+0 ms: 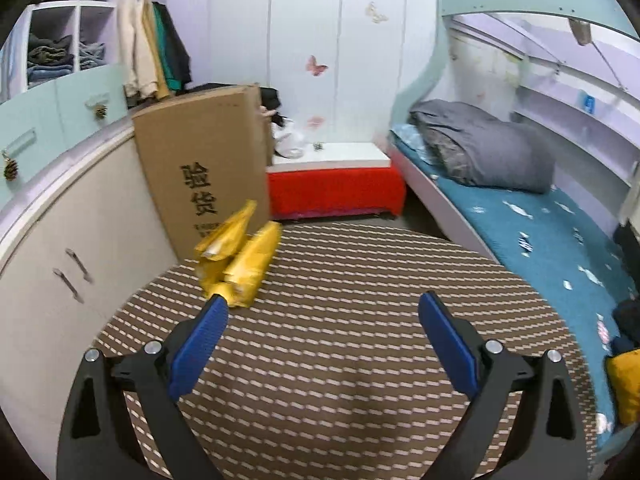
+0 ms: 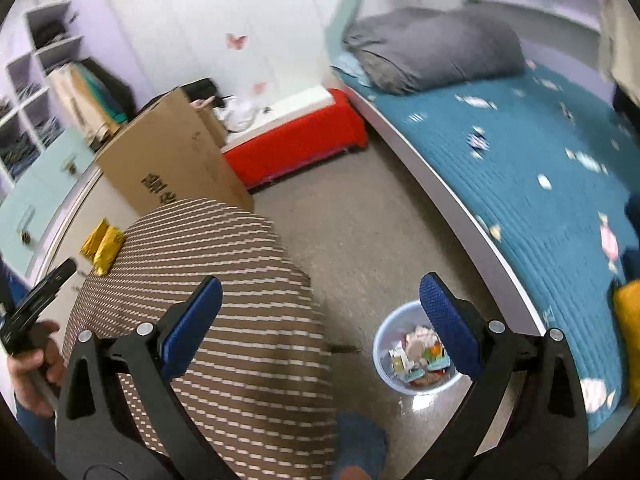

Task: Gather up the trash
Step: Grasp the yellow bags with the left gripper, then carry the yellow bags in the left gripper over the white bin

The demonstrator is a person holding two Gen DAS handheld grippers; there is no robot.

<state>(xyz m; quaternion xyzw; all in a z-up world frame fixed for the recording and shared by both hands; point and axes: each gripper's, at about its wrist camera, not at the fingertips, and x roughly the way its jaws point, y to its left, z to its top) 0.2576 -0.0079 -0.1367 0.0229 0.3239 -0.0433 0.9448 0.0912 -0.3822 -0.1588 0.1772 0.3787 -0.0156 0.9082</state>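
Observation:
A crumpled yellow packet (image 1: 240,260) lies at the far left edge of a round table covered in a brown striped cloth (image 1: 340,360). My left gripper (image 1: 323,300) hangs open above the cloth, its left fingertip just short of the packet, with nothing between the blue pads. My right gripper (image 2: 320,282) is also open and holds nothing, high over the table's right edge. Below it on the floor stands a pale blue bin (image 2: 380,340) with several wrappers inside. The right wrist view also shows the yellow packet (image 2: 103,246) and a hand (image 2: 28,364) holding the left gripper.
A tall cardboard box (image 1: 204,168) leans on a white cabinet (image 1: 60,240) behind the table. A red bench (image 1: 336,192) stands at the back wall. A bed with a teal cover (image 1: 540,240) and a grey pillow (image 1: 480,148) runs along the right.

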